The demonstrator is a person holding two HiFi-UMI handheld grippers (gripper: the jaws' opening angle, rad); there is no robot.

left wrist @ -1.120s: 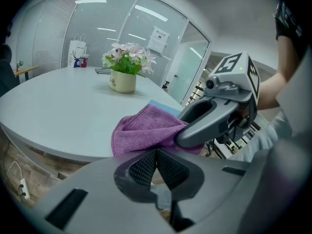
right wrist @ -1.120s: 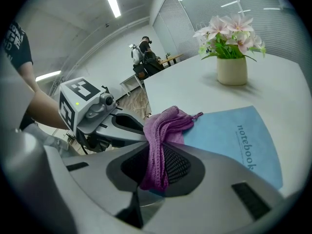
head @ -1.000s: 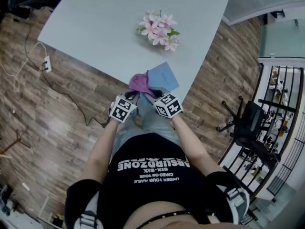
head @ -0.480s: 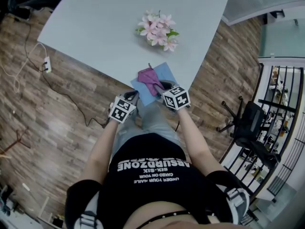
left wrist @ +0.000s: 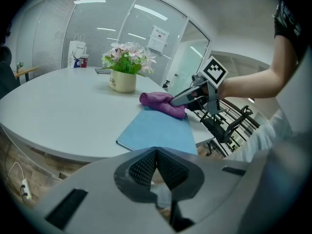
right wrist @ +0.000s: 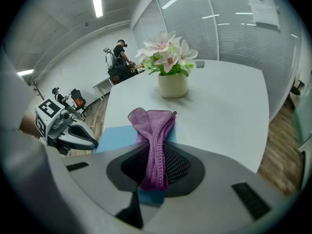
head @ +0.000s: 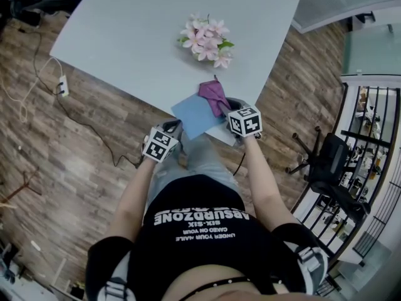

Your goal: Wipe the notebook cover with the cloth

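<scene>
Between the right gripper's (right wrist: pixel 155 167) jaws the purple cloth (right wrist: pixel 152 126) is pinched tight — its free end spills ahead of them onto the blue notebook (head: pixel 194 115). Farther ahead stands a flower pot (right wrist: pixel 171 84) on the white table (head: pixel 125 36). The left gripper (left wrist: pixel 156 155) — jaws closed together, empty — hangs short of the notebook, which lies just ahead.
</scene>
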